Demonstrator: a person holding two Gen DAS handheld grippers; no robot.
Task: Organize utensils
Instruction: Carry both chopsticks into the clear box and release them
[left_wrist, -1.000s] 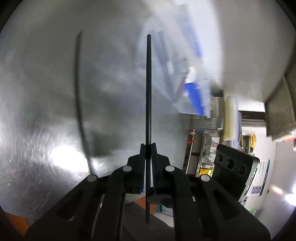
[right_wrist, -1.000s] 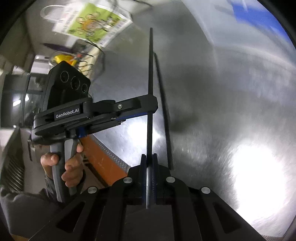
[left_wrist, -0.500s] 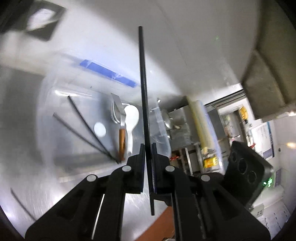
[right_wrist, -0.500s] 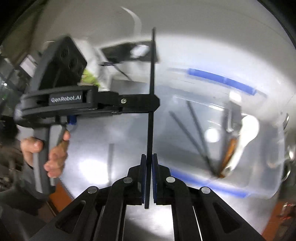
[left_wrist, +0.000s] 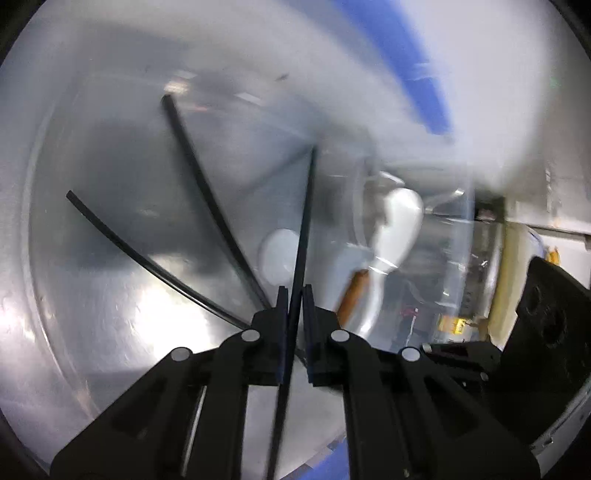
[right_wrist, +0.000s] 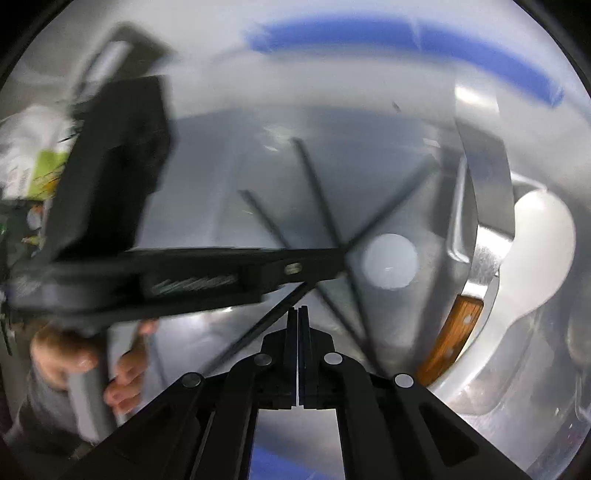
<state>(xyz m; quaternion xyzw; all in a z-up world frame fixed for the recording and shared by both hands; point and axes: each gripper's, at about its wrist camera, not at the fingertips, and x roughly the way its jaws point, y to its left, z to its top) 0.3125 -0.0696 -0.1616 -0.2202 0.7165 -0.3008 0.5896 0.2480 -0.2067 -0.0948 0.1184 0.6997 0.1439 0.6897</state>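
Left fingers (left_wrist: 293, 295) pinching chopstick (left_wrist: 304, 206), right fingers (right_wrist: 298, 314) closed empty

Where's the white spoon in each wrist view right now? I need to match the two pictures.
Left wrist view: the white spoon sits right of centre, inside the clear bin, bowl up and handle running down toward the fingers.
Right wrist view: the white spoon is at the far right edge, beside the wooden knife handle.
Shared landmark: the round white disc on the bin floor, left of the spoon in both.
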